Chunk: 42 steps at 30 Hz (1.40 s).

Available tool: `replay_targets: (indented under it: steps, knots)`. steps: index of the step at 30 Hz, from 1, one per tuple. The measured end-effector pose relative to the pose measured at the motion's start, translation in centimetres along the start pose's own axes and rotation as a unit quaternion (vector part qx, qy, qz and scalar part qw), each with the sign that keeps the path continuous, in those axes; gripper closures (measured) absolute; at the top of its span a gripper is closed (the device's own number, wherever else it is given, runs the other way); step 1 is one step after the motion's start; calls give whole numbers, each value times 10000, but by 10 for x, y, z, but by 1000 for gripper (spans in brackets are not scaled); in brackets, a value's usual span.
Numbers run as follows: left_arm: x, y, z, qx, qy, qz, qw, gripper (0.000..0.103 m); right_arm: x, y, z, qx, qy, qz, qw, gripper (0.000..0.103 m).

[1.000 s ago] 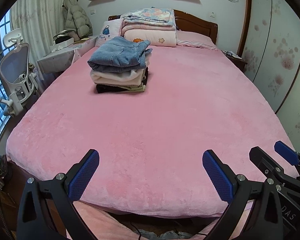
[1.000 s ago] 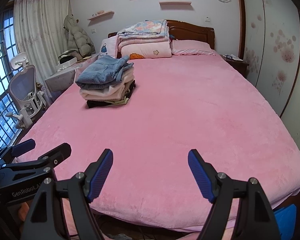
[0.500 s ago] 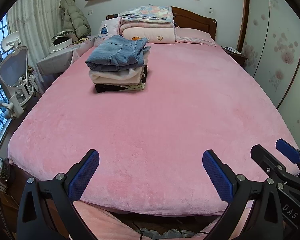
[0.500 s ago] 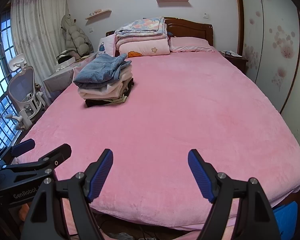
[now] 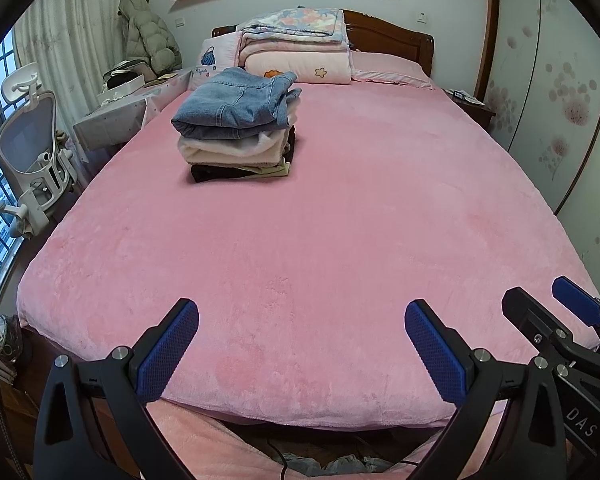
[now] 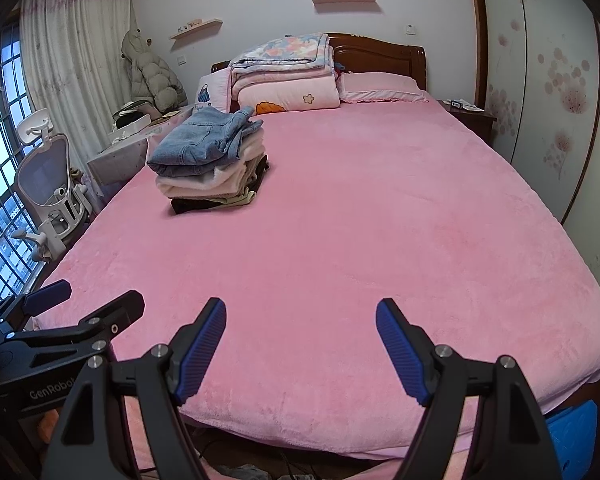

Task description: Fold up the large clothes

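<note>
A stack of folded clothes (image 5: 238, 136) sits on the far left of the pink bed (image 5: 320, 240), with folded blue jeans (image 5: 236, 106) on top; it also shows in the right wrist view (image 6: 210, 164). My left gripper (image 5: 300, 344) is open and empty above the bed's near edge. My right gripper (image 6: 300, 344) is open and empty beside it, to its right. Each gripper shows at the edge of the other's view: the right one (image 5: 552, 312) and the left one (image 6: 88, 300). No unfolded garment lies on the bed.
Folded quilts (image 5: 296, 48) and pillows (image 6: 380, 86) lie against the wooden headboard (image 5: 388, 36). A white office chair (image 5: 32, 148) and a cluttered desk (image 5: 120, 108) stand left of the bed. A nightstand (image 6: 466, 114) and a wardrobe (image 5: 560, 92) are on the right.
Both grippers have drifted slightly, shifting the view of the bed a little. Both stay open and empty. The clothes stack has not moved.
</note>
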State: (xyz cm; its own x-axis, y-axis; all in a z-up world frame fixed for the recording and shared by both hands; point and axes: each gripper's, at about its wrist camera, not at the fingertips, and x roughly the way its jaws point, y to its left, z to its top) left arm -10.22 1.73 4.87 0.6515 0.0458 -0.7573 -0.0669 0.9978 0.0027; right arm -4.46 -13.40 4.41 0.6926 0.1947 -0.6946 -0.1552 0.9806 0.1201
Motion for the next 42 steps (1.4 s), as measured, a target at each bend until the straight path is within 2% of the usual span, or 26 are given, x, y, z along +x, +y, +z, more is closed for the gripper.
replay_targets:
  steps: [29,38,42]
  knots:
    - [3,-1,-4,17,60,-6,10000,1,-2,-1,-4,28,29,20,10000,25]
    - [8,4,-6,14,122,-109,9999,1,-2,-3,-3,24,40,11,10000,25]
    - [8,2,-6,65,95,-25,9999,1,-2,1,-11,36,74,-1,10000,25]
